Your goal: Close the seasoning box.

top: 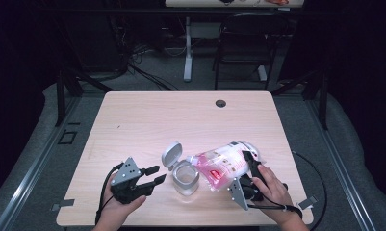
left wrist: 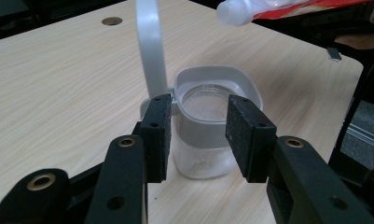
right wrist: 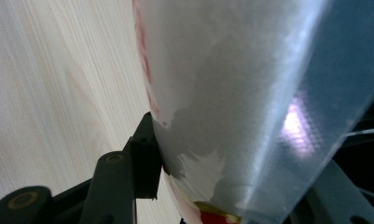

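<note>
A small clear jar [top: 186, 178] with a grey collar stands near the table's front edge, its hinged grey lid [top: 172, 155] flipped up and open. In the left gripper view the jar [left wrist: 208, 135] stands just ahead of my left gripper [left wrist: 201, 135], whose pads flank it without pressing. My left gripper [top: 157, 174] is open, just left of the jar. My right gripper [top: 246, 167] is shut on a pink and white refill pouch [top: 222, 166], tilted with its white spout [left wrist: 236, 11] pointing toward the jar. One pad [right wrist: 145, 158] presses the pouch [right wrist: 231, 93]; the other jaw is hidden behind it.
The light wooden table [top: 181, 120] has a round cable hole [top: 221, 103] near its far edge. A black chair [top: 243, 43] and a white desk leg [top: 187, 48] stand on the floor beyond. Both hands rest at the table's front edge.
</note>
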Tool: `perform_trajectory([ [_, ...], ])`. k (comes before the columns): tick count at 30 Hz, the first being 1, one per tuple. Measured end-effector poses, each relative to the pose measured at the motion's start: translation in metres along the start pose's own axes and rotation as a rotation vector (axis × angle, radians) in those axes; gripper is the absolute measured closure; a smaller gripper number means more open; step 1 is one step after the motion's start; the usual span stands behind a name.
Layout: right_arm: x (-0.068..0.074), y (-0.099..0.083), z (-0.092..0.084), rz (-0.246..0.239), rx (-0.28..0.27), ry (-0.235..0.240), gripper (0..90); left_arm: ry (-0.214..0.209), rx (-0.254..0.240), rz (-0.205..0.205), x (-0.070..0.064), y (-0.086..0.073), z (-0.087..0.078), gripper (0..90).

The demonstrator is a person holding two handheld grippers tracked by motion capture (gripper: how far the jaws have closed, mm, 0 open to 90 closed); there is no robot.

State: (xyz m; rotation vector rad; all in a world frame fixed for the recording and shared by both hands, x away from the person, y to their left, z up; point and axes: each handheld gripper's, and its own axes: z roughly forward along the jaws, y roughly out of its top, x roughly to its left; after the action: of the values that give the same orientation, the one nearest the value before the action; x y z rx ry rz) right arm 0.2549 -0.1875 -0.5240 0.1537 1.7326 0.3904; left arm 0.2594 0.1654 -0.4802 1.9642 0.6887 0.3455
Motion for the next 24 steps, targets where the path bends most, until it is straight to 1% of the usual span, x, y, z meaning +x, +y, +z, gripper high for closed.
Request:
perform_trajectory([
  [1, 0.000, 0.001, 0.000, -0.015, 0.009, -0.003, 51.0, -0.006, 0.004, 0.005, -0.002, 0.001, 0.003, 60.9],
  [4, 0.000, 0.001, 0.000, -0.018, 0.012, -0.003, 50.9, -0.011, 0.009, 0.008, -0.003, 0.001, 0.005, 60.8],
  [5, 0.001, 0.001, 0.001, -0.011, 0.002, -0.005, 51.0, -0.014, 0.012, 0.009, -0.004, 0.001, 0.006, 60.8],
  [6, 0.001, 0.001, 0.001, -0.014, 0.000, -0.003, 50.9, -0.014, 0.018, 0.010, -0.004, 0.001, 0.007, 60.8],
  [7, 0.000, 0.002, -0.001, -0.043, 0.021, -0.008, 51.0, -0.014, 0.016, 0.007, -0.004, 0.000, 0.008, 60.9],
  [9, 0.003, 0.002, 0.001, -0.032, -0.005, -0.004, 51.0, -0.015, 0.020, 0.006, -0.004, -0.001, 0.008, 60.8],
  [10, 0.002, 0.003, 0.000, -0.059, 0.009, -0.005, 51.0, -0.011, 0.019, 0.006, -0.004, -0.001, 0.008, 60.8],
  [11, 0.004, 0.002, 0.001, -0.058, -0.008, -0.006, 51.0, -0.012, 0.015, 0.001, -0.003, -0.002, 0.008, 60.8],
  [14, 0.004, 0.003, 0.001, -0.065, -0.012, -0.008, 51.0, -0.009, 0.017, -0.006, -0.002, -0.004, 0.007, 60.8],
  [15, 0.004, 0.004, -0.001, -0.071, 0.012, -0.006, 51.0, -0.009, 0.018, -0.005, -0.001, -0.005, 0.007, 60.9],
  [16, 0.004, 0.003, 0.000, -0.073, 0.012, -0.007, 51.0, -0.010, 0.024, -0.007, -0.001, -0.006, 0.006, 60.8],
  [17, 0.004, 0.003, -0.001, -0.078, 0.014, -0.008, 51.0, -0.009, 0.020, -0.010, 0.000, -0.007, 0.006, 60.8],
  [18, 0.003, 0.003, -0.001, -0.095, 0.019, -0.013, 51.1, -0.008, 0.022, -0.011, 0.000, -0.007, 0.007, 60.9],
  [20, 0.002, 0.003, -0.001, -0.120, 0.019, -0.022, 51.1, -0.007, 0.025, -0.014, 0.000, -0.009, 0.007, 60.9],
  [21, 0.003, 0.002, 0.001, -0.104, -0.003, -0.017, 51.1, -0.008, 0.027, -0.013, 0.000, -0.009, 0.007, 60.8],
  [22, 0.003, 0.003, 0.000, -0.119, 0.003, -0.017, 51.1, -0.008, 0.028, -0.013, 0.001, -0.009, 0.007, 60.8],
  [24, 0.004, 0.003, 0.000, -0.126, 0.003, -0.017, 51.1, -0.008, 0.024, -0.019, 0.000, -0.010, 0.008, 60.9],
])
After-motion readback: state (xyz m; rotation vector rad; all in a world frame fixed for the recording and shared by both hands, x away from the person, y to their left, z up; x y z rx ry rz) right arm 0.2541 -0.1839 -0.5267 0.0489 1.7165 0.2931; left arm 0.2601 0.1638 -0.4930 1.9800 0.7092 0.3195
